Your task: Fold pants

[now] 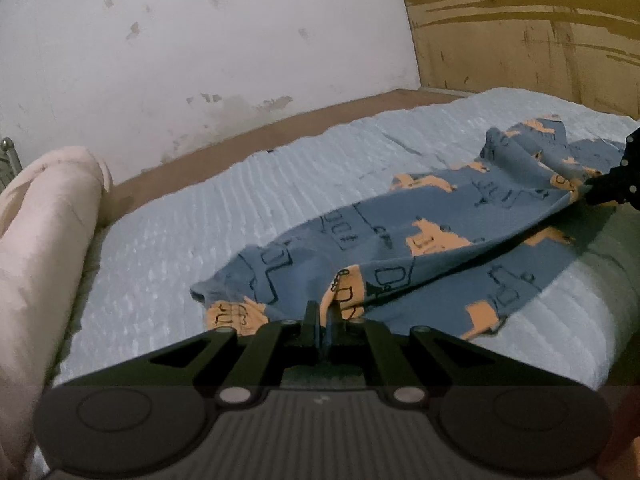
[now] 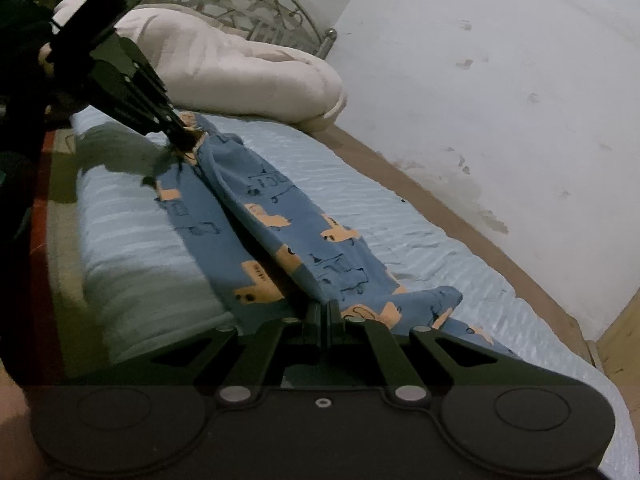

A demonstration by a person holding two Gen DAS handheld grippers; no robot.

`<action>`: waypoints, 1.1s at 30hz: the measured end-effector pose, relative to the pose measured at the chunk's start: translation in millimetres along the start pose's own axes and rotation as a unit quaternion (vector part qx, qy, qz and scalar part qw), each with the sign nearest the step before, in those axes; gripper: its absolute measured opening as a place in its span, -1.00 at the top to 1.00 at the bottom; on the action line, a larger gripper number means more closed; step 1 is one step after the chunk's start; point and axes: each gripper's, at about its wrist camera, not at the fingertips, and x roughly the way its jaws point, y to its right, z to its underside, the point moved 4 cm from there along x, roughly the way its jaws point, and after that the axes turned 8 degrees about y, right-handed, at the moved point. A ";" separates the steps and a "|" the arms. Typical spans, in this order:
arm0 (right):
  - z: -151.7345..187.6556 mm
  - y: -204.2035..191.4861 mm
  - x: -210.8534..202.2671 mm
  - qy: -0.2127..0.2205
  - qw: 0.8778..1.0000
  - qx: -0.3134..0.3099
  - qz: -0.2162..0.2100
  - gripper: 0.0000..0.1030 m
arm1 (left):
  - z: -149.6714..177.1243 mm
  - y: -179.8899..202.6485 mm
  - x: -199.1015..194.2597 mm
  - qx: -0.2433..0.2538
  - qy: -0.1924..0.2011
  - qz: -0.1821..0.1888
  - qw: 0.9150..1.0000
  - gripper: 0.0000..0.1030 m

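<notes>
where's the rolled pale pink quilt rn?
The rolled pale pink quilt lies at the head of the bed against the metal headboard, beyond the blue printed pants; in the left wrist view it fills the left edge.

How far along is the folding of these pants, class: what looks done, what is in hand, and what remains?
Done: the blue pants lie lengthwise on the light blue bed cover, one leg over the other. In hand: the left tongs and the right tongs are each shut on an end of the pants, holding them stretched. Left: no crosswise fold shows yet; the ends must still be brought together.
</notes>
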 end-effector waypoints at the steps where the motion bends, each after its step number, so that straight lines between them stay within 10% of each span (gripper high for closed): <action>1: 1.6 -2.3 -1.0 -0.003 1.000 -0.003 -0.003 1.00 | 1.5 -0.6 -0.1 -0.002 -0.001 0.001 1.000 0.96; 16: 18.4 -12.3 3.0 -0.019 1.000 0.015 -0.012 0.96 | 16.1 6.0 2.5 -0.020 -0.025 0.004 0.999 0.93; 18: 18.9 -10.8 2.4 -0.016 1.000 0.023 -0.006 0.87 | 14.3 6.2 1.9 -0.029 -0.030 0.004 0.999 0.69; 22: 19.8 -3.5 -2.3 -0.009 0.999 0.052 0.006 0.36 | 5.9 9.4 -5.7 -0.058 -0.021 0.000 0.998 -0.38; 25: 22.4 6.9 -10.4 -0.004 0.996 0.083 0.018 -0.28 | -5.1 20.1 -13.2 -0.076 0.003 0.001 0.997 -0.79; 29: 30.2 27.0 -27.0 0.004 0.989 0.143 0.039 -0.93 | -23.3 46.7 -14.1 -0.090 0.038 0.013 0.995 -0.99; 33: 47.4 56.0 -46.8 0.003 0.974 0.210 0.079 -0.99 | -45.9 83.1 -4.3 -0.091 0.062 0.054 0.992 -0.99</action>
